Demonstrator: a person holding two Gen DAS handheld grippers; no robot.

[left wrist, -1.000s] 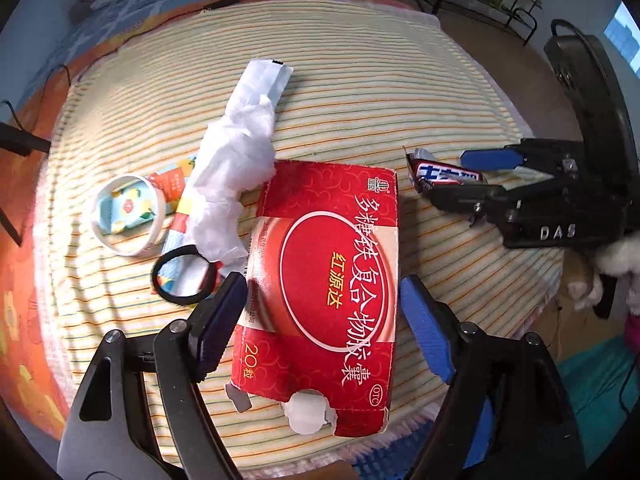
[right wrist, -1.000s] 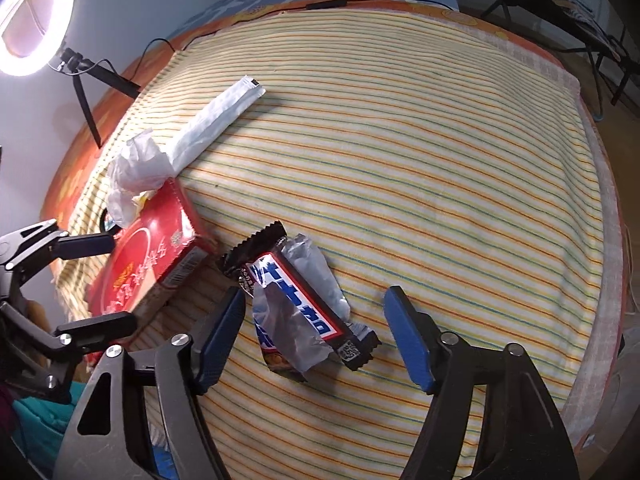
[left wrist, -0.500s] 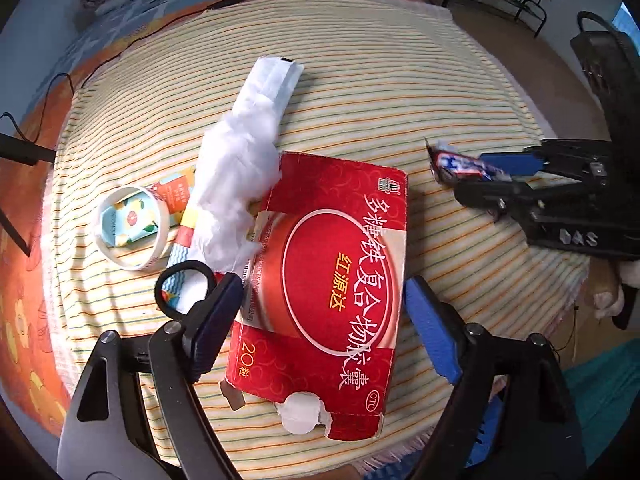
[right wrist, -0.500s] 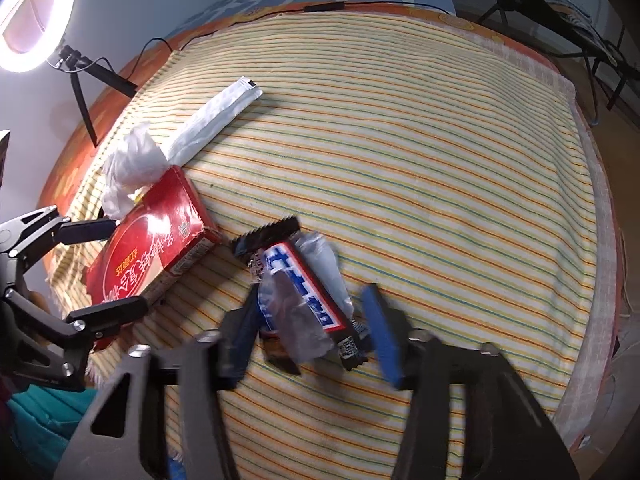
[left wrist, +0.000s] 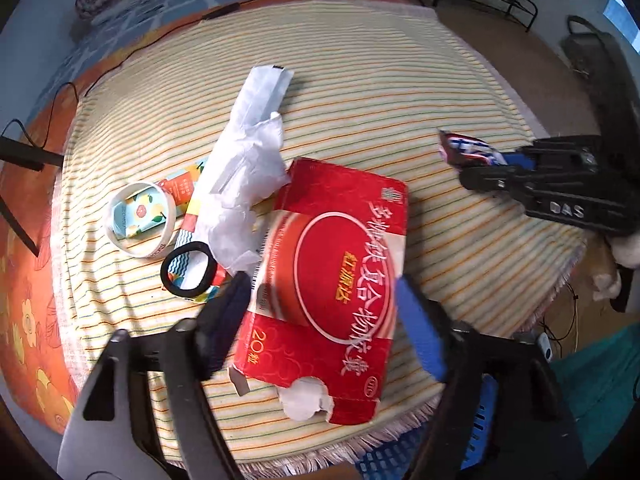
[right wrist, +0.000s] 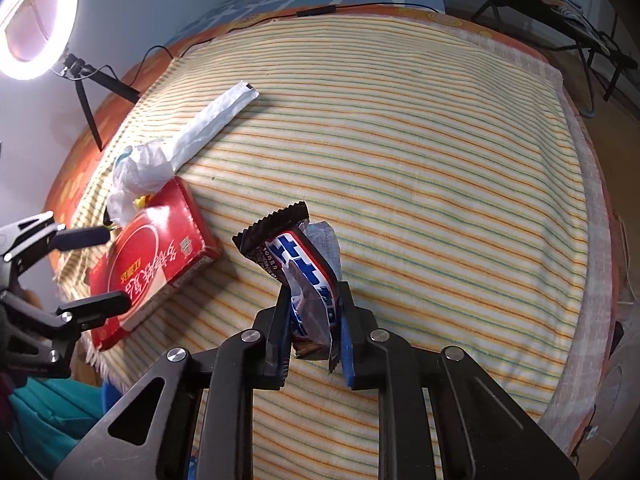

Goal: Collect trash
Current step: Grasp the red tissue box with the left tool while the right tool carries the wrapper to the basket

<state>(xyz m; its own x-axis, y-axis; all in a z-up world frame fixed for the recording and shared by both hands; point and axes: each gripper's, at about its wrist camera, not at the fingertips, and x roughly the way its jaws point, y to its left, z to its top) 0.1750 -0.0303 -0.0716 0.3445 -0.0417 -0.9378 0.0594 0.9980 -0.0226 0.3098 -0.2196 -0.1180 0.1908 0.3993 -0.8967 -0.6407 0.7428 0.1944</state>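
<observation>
A crumpled candy wrapper with blue lettering stands up from the striped cloth. My right gripper is closing on its lower end, and both pads press it. From the left wrist view that wrapper sticks out of the right gripper. A flat red box lies near the table's front edge. My left gripper is open, one finger on each side of the box's near end. Crumpled white tissue and a long white sachet lie beyond the box.
Left of the box are a white tape roll, a black hair band and colourful paper packets. A ring light on a stand sits off the far left. Something blue shows below the table's front edge.
My right gripper has shut on the candy wrapper, which now stands up instead of lying flat. The left gripper has stayed open around the red box.
</observation>
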